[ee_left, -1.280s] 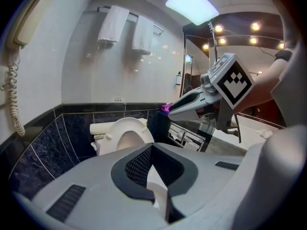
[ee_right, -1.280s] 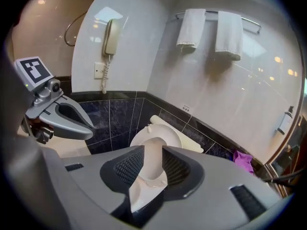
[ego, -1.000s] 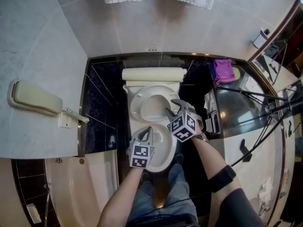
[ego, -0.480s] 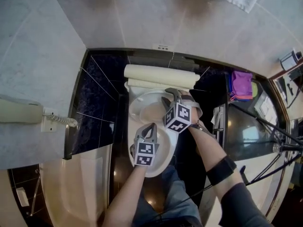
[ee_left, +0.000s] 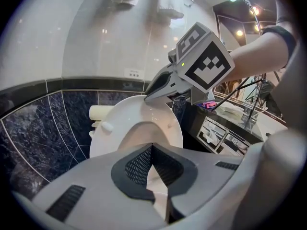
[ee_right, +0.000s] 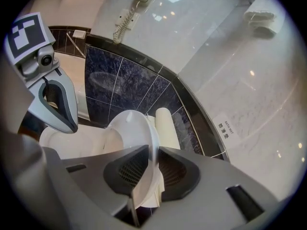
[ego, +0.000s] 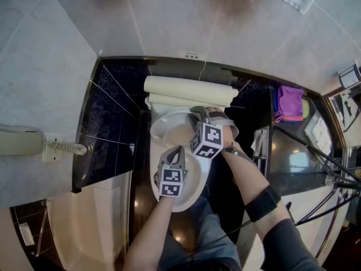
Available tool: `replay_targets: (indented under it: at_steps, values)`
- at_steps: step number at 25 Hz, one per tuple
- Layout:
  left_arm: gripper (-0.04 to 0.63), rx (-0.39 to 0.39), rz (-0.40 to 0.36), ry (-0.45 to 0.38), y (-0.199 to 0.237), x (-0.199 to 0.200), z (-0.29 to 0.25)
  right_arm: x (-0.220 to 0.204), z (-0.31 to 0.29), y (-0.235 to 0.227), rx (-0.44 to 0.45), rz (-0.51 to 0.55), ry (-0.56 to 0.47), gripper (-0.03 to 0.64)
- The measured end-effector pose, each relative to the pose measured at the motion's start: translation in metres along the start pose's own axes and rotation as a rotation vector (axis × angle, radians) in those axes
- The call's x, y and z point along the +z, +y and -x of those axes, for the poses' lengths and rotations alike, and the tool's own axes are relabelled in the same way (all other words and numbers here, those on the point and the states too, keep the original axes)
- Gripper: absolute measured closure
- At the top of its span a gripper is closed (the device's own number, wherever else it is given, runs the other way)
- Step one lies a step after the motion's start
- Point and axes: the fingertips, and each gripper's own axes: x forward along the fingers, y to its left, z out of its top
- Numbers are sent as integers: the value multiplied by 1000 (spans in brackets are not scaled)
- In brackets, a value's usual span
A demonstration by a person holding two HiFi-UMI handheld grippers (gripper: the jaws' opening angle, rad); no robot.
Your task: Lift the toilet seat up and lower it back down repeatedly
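The toilet seat [ee_left: 125, 115] stands part-raised, tilted up off the bowl [ego: 189, 195] with its underside facing the person and its hinge end towards the rear wall. The right tool [ee_right: 152, 152] straddles the seat's free rim from the side. Its jaws have just been closing, and the pads now clamp the thin edge of the seat between them. Gripping at the rim, far from the hinge, gives the longest lever and lets the tool swing with the seat through its arc. The left tool [ee_left: 152, 147] hangs over the front of the bowl, apart from the seat, with its jaws drawn together at the tips on nothing. It appears to be kept clear so that it does not obstruct the seat's travel. Judged from the tilt alone, the seat is mid-cycle. The direction of travel cannot be determined.
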Motion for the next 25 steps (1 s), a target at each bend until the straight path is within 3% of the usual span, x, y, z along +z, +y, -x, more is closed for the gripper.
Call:
replay_targets:
  at_steps: [12,25]
  values:
    - [607,-47,-25,5,-7,-20,26,12,34,37,-60,-24,16,532]
    - [607,-152,-76,2,-9,-59,76,31,93,128,-186,-41,91,534]
